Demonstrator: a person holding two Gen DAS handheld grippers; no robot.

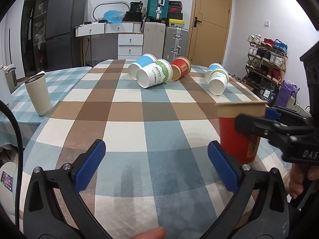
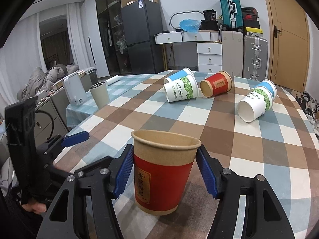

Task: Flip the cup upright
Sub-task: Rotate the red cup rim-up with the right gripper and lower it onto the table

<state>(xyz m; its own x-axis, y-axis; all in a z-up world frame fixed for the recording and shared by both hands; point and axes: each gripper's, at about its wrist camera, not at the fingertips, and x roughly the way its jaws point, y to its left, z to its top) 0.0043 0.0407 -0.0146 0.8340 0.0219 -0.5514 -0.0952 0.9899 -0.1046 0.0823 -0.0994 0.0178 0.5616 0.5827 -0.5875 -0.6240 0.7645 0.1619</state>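
The red cup (image 2: 164, 171) stands upright near the table's (image 2: 259, 151) front edge, between the right gripper's (image 2: 164, 171) pads (contact unclear). The left gripper (image 1: 156, 167) gapes empty beside it.

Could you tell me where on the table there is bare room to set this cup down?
The widest bare stretch lies between the red cup in the right gripper, the beige tumbler and the tipped cups. The far side is crowded: a tipped cluster, a red tipped cup, a white pair.
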